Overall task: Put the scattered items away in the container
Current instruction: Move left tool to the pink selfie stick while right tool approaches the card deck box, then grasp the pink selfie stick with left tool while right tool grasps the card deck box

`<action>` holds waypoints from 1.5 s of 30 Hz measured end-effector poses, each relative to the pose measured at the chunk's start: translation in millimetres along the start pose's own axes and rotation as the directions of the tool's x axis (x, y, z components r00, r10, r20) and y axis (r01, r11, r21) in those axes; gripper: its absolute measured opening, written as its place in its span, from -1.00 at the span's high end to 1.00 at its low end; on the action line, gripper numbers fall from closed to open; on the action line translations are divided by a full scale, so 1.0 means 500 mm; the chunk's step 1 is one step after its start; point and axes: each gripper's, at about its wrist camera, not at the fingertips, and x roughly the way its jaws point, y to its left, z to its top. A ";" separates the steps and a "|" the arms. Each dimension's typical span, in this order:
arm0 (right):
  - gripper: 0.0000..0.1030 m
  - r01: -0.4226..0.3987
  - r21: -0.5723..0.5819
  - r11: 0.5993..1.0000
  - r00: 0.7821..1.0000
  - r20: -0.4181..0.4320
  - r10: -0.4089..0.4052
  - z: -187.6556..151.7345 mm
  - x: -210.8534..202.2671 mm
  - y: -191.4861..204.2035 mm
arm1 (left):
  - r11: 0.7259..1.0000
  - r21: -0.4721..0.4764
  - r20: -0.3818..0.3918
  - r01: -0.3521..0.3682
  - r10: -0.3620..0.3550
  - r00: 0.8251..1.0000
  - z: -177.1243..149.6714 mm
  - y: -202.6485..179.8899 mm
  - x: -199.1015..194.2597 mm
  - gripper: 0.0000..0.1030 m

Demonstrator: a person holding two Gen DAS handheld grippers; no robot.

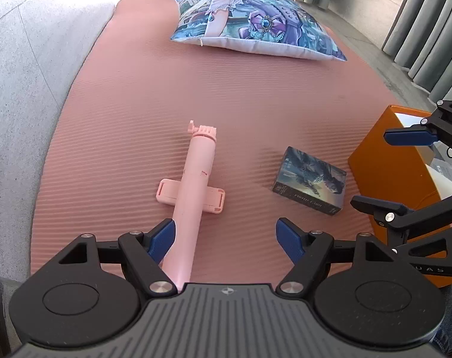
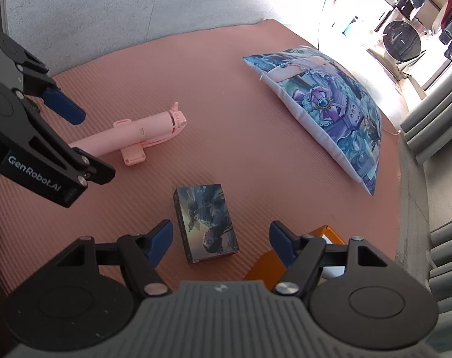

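Observation:
A pink selfie stick [image 1: 190, 185] [image 2: 136, 137] lies on the pink mat [image 1: 121, 104]. My left gripper [image 1: 226, 232] [image 2: 94, 144] hangs open over its near end, with the handle close beside the left pad [image 1: 163, 238]. A dark photo-card box [image 2: 206, 223] [image 1: 311, 179] lies flat to the right of the stick. My right gripper [image 2: 220, 232] [image 1: 370, 168] is open above it, one pad on each side and neither touching. The orange container [image 1: 384, 164] [image 2: 267, 262] stands open at the mat's right edge, partly hidden by the right gripper.
A printed pillow [image 1: 255, 24] [image 2: 330, 107] rests at the far end of the mat. Grey floor [image 1: 23, 89] surrounds the mat and grey curtains [image 1: 419, 29] hang on the right. Small items show inside the container.

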 end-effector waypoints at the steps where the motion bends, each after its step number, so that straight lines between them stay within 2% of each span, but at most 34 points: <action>1: -0.43 -0.011 -0.019 1.000 1.000 -0.020 0.011 0.002 0.013 0.001 | 1.000 0.004 -0.009 -0.001 0.001 1.000 0.000 0.003 0.005 -0.70; 5: -0.44 -0.047 -0.058 0.997 0.995 -0.089 0.041 0.013 0.057 0.000 | 0.999 0.040 -0.036 0.016 -0.014 0.999 0.003 0.015 0.024 -0.70; 10: -0.45 -0.111 -0.069 0.991 0.982 -0.161 0.099 0.029 0.103 -0.003 | 0.998 0.028 -0.038 0.057 -0.056 0.998 0.012 0.036 0.045 -0.70; 16: -0.45 -0.122 -0.069 0.990 0.971 -0.217 0.105 0.045 0.158 -0.003 | 1.000 0.010 -0.010 0.023 -0.023 1.000 0.023 0.058 0.070 -0.70; 23: -0.53 -0.116 -0.021 0.993 0.959 -0.263 0.107 0.043 0.198 -0.017 | 0.993 -0.120 -0.018 0.020 -0.023 1.000 0.030 0.085 0.104 -0.70; 29: -0.57 -0.128 -0.013 0.992 0.955 -0.270 0.120 0.049 0.206 -0.012 | 0.975 -0.223 -0.049 0.013 -0.024 0.999 0.028 0.087 0.135 -0.70; 38: -0.67 -0.142 0.044 0.989 0.947 -0.285 0.148 0.039 0.216 -0.009 | 0.972 -0.229 0.000 -0.049 0.050 0.999 0.034 0.070 0.145 -0.75; 41: -0.62 -0.151 0.077 0.986 0.942 -0.290 0.167 0.035 0.215 -0.015 | 0.974 -0.220 -0.001 -0.057 0.058 0.998 0.034 0.067 0.147 -0.75; 45: -0.41 -0.175 0.096 0.980 0.939 -0.284 0.196 0.027 0.204 -0.014 | 0.976 -0.207 -0.001 -0.065 0.067 0.998 0.031 0.068 0.147 -0.63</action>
